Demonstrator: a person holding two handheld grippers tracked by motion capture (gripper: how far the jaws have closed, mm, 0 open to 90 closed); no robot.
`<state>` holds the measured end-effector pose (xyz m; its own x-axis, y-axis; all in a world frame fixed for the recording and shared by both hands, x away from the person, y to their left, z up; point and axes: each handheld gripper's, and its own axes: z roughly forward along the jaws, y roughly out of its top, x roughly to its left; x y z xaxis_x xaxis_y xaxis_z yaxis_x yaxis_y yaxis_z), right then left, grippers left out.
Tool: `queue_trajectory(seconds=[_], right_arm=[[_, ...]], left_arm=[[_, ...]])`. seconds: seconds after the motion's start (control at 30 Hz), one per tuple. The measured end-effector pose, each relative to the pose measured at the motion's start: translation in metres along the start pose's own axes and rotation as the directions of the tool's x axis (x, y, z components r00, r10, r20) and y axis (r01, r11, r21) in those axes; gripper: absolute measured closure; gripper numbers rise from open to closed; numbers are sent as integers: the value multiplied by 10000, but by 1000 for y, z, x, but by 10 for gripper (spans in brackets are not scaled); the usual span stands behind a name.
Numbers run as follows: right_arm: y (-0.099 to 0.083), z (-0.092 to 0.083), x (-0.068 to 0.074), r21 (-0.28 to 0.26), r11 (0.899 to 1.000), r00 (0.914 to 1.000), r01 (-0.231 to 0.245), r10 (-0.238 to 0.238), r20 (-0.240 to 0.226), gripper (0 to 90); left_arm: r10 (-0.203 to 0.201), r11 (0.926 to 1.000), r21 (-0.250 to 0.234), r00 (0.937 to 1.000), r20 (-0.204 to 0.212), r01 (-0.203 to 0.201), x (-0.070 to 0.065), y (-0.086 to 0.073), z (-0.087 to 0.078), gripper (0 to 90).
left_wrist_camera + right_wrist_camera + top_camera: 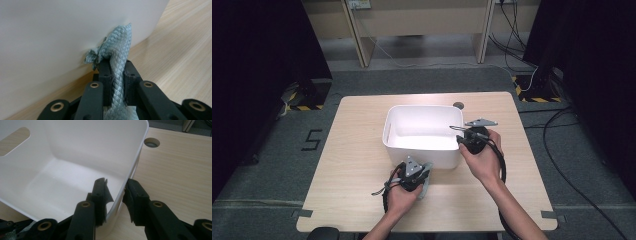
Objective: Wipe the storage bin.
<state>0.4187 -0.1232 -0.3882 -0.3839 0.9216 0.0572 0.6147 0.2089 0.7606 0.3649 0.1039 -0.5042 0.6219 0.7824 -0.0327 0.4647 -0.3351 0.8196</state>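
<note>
Left gripper (117, 75) clenching grey cloth (117, 50) against bin (412, 145) wall, right gripper (115, 195) straddling bin rim.

One white bin (422, 131) stood on one wooden table (357, 160), with one grey-blue cloth (117, 60) (scale-patterned), two grippers, left (413, 172) and right (472, 136), and one round table hole (458, 105).
</note>
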Motion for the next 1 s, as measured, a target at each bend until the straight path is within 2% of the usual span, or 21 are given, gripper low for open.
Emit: queue_trajectory(seconds=[0.57, 1.0], right_arm=[[0, 0, 0, -22, 10000, 10000, 31, -31, -12, 704], [0, 0, 0, -20, 10000, 10000, 33, -33, -5, 703]], left_arm=[[58, 9999, -145, 10000, 49, -58, -3, 4, -2, 801], [-60, 9956, -932, 9999, 129, 72, -10, 24, -19, 801]])
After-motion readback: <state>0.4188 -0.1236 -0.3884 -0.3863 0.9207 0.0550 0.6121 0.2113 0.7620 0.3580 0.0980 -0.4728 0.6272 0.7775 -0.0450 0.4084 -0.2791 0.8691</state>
